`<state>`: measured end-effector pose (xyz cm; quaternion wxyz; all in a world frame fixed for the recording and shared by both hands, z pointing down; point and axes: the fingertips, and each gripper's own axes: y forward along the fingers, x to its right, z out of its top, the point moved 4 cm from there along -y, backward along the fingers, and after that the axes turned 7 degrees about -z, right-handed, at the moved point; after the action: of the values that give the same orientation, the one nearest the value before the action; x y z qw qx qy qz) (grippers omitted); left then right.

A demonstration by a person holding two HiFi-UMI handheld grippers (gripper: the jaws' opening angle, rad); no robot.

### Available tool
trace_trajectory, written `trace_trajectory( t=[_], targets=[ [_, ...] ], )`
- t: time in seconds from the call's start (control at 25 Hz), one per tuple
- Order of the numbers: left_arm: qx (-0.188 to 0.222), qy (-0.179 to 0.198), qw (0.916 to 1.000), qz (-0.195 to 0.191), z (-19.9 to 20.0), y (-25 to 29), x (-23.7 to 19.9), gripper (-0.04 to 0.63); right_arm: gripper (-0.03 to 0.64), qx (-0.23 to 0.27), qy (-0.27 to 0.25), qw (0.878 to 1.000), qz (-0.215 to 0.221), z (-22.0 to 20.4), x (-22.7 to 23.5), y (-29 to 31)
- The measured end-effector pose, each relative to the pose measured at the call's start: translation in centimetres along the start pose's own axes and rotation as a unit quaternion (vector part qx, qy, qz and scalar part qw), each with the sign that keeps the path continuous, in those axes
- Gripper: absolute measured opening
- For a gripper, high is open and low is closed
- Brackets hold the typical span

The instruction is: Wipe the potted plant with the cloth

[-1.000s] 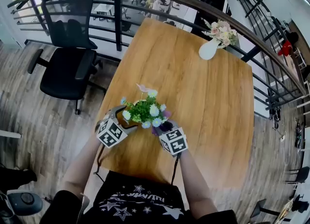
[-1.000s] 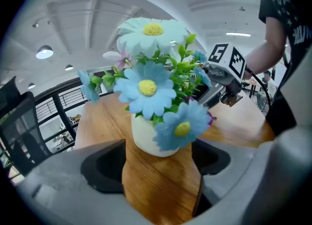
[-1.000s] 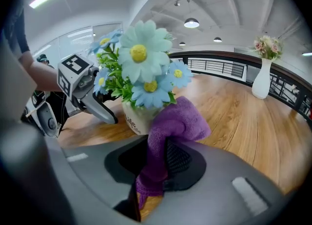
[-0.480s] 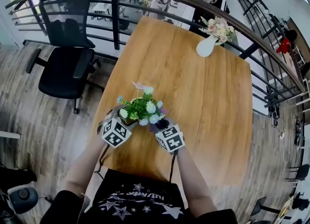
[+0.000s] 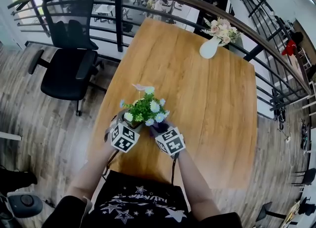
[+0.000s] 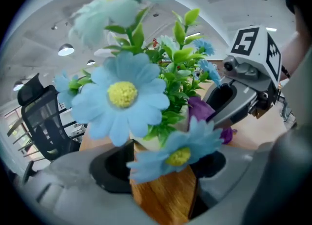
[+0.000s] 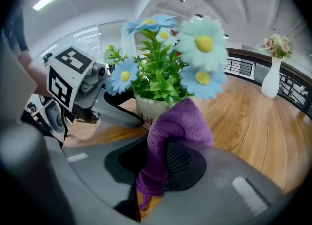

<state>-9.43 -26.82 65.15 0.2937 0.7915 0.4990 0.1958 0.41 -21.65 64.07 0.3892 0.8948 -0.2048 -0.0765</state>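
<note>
1. A wooden table [image 5: 212, 98] with a warm plank grain stands on a grey-brown plank floor [image 5: 44, 118].
2. A potted plant [image 5: 144, 111] with pale blue flowers sits near the table's near left edge; its base is hidden, so contact with the top is likely but not certain.
3. A white vase [image 5: 209, 48] of pink flowers stands upright near the far edge, well apart from the plant.
</note>
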Motion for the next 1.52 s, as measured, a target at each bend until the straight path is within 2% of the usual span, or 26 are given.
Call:
trace_trajectory(
  t=[0.16, 0.24, 0.32, 0.56, 0.8, 0.92, 1.12, 1.2, 1.36, 1.52],
  targets=[
    [-0.005, -0.010, 0.9998, 0.015, 0.2, 0.1, 0.8, 0.345, 0.086, 0.000, -0.009, 1.000, 0.016, 0.3, -1.2, 0.1],
    [-0.009, -0.003, 0.9999, 0.011, 0.3, 0.2, 1.5, 0.345, 0.086, 0.002, -0.018, 1.000, 0.024, 0.3, -1.9, 0.2],
    [-0.012, 0.008, 0.9999, 0.007, 0.2, 0.2, 2.0, 0.315, 0.084, 0.000, -0.030, 0.999, 0.025, 0.3, -2.4, 0.4],
    [-0.012, 0.005, 0.9999, -0.005, 0.1, 0.0, 2.2, 0.298, 0.086, 0.003, -0.033, 0.999, 0.028, 0.4, -2.5, 0.1],
    [-0.014, 0.033, 0.9982, -0.048, -0.7, -0.7, 2.0, 0.298, 0.086, 0.004, -0.026, 0.999, 0.027, 0.2, -2.2, -0.2],
    [-0.017, 0.068, 0.9933, -0.091, -1.2, -1.2, 1.2, 0.299, 0.086, 0.004, -0.024, 0.999, 0.027, 0.1, -1.9, -0.3],
    [-0.016, 0.133, 0.9794, -0.151, -0.5, -1.6, -1.3, 0.424, 0.086, -0.002, -0.025, 0.999, 0.026, 0.0, -1.6, -0.5],
    [-0.010, 0.169, 0.9699, -0.175, 0.3, -1.5, -2.3, 0.471, 0.086, -0.002, -0.023, 0.999, 0.026, -0.1, -1.5, -0.5],
    [-0.012, 0.255, 0.9403, -0.226, 1.9, -0.9, -3.8, 0.491, 0.086, -0.002, -0.016, 0.999, 0.027, -0.1, -1.1, -0.5],
    [-0.023, 0.340, 0.9063, -0.250, 3.4, 0.1, -4.8, 0.499, 0.086, -0.005, -0.006, 1.000, 0.024, -0.4, -0.9, -0.8]
  ],
)
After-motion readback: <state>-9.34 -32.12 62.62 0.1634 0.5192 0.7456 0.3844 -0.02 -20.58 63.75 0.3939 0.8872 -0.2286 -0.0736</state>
